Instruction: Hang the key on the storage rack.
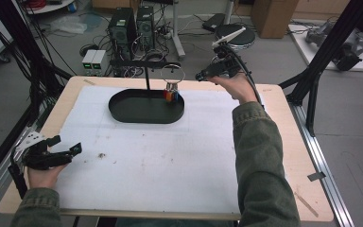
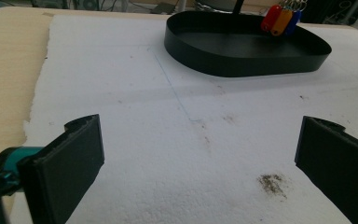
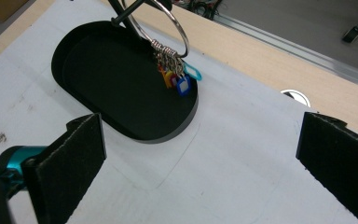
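A black oval tray (image 1: 123, 112) (image 2: 205, 60) (image 3: 74, 65) sits at the far middle of the white sheet. A thin black stand (image 1: 147, 75) rises from it, and a large metal ring (image 1: 172, 74) (image 3: 179, 35) hangs from its arm. Several coloured key tags (image 1: 171, 95) (image 2: 279, 19) (image 3: 177, 81) dangle off that ring over the tray's right end. My right gripper (image 1: 202, 75) (image 3: 200, 158) is raised just right of the ring, open and empty. My left gripper (image 1: 68, 146) (image 2: 200, 163) rests open near the table's front left, far from the tray.
The white foam sheet (image 1: 146, 156) covers most of the wooden table (image 1: 288, 142). A dark smudge (image 2: 272, 183) marks the sheet near my left gripper. Beyond the far edge, computer towers (image 1: 132, 26) and cables stand on the floor. Black frame posts (image 1: 321, 56) flank the table.
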A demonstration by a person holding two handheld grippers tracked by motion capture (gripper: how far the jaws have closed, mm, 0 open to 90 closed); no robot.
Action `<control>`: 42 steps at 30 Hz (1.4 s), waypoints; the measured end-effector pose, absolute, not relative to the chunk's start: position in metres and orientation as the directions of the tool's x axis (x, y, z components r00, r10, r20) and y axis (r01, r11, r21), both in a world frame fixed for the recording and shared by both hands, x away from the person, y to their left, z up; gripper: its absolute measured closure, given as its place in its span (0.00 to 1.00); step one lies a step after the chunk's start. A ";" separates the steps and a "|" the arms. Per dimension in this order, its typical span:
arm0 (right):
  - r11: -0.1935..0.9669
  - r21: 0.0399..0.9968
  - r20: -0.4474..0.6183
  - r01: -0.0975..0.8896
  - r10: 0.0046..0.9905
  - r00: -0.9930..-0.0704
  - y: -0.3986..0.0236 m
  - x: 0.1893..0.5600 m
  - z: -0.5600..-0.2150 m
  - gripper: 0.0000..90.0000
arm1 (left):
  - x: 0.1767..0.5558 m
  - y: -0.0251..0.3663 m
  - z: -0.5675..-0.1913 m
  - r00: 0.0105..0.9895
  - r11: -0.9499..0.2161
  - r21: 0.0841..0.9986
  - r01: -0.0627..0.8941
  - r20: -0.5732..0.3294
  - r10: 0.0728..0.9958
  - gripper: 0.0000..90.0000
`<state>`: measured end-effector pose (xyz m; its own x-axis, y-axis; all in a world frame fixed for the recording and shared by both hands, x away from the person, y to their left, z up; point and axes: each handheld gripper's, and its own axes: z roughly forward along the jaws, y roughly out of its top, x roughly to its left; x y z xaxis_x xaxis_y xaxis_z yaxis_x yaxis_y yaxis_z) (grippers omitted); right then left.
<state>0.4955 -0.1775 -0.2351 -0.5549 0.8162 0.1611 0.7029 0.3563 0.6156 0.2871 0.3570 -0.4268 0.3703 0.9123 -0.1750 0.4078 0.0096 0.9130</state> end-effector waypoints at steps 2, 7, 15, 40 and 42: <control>0.353 0.619 0.167 0.701 0.814 -0.557 -0.179 0.492 -0.234 0.00 | 0.287 0.357 -0.427 0.369 0.012 0.913 0.408 -0.177 0.912 0.02; 0.344 0.622 0.180 0.704 0.811 -0.556 -0.186 0.479 -0.239 0.00 | 0.287 0.357 -0.427 0.371 0.011 0.913 0.408 -0.177 0.912 0.02; 0.327 0.629 0.207 0.705 0.804 -0.557 -0.202 0.459 -0.247 0.00 | 0.287 0.357 -0.427 0.370 0.017 0.913 0.407 -0.182 0.911 0.02; 0.301 0.660 0.232 0.688 0.790 -0.568 -0.237 0.401 -0.282 0.01 | 0.287 0.355 -0.426 0.372 0.020 0.913 0.407 -0.186 0.909 0.02; 0.296 0.656 0.237 0.694 0.793 -0.562 -0.240 0.399 -0.288 0.01 | 0.287 0.355 -0.426 0.370 0.020 0.913 0.408 -0.186 0.910 0.02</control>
